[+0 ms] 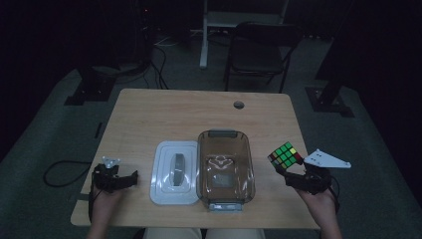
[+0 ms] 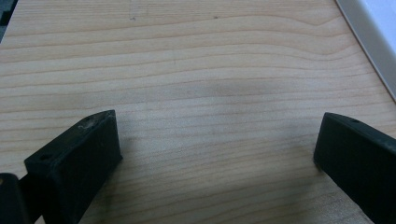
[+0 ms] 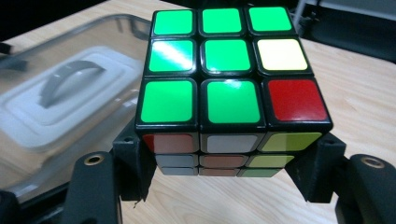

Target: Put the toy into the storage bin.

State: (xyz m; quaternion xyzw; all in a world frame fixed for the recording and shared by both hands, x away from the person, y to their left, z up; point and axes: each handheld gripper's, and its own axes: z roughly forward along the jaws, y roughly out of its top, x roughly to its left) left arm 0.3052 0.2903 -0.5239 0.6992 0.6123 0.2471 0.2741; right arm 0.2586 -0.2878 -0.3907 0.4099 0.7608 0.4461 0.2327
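Observation:
A puzzle cube (image 1: 285, 155) with a mostly green top face hangs above the table's right side, and my right gripper (image 1: 288, 172) is shut on it. In the right gripper view the cube (image 3: 224, 79) sits between the two black jaws, which press on its lower sides. My left gripper (image 1: 130, 178) rests at the table's front left, open with nothing between its jaws; its pads (image 2: 77, 161) stand wide apart over bare wood. A clear brown-tinted container (image 1: 225, 169) stands at the front middle, with its white lid (image 1: 174, 172) lying flat to its left.
The wooden table (image 1: 199, 114) has a round cable hole (image 1: 239, 105) near its far edge. A dark chair (image 1: 259, 52) and stands are on the floor behind. The white lid's edge (image 2: 369, 28) shows at the right of the left gripper view.

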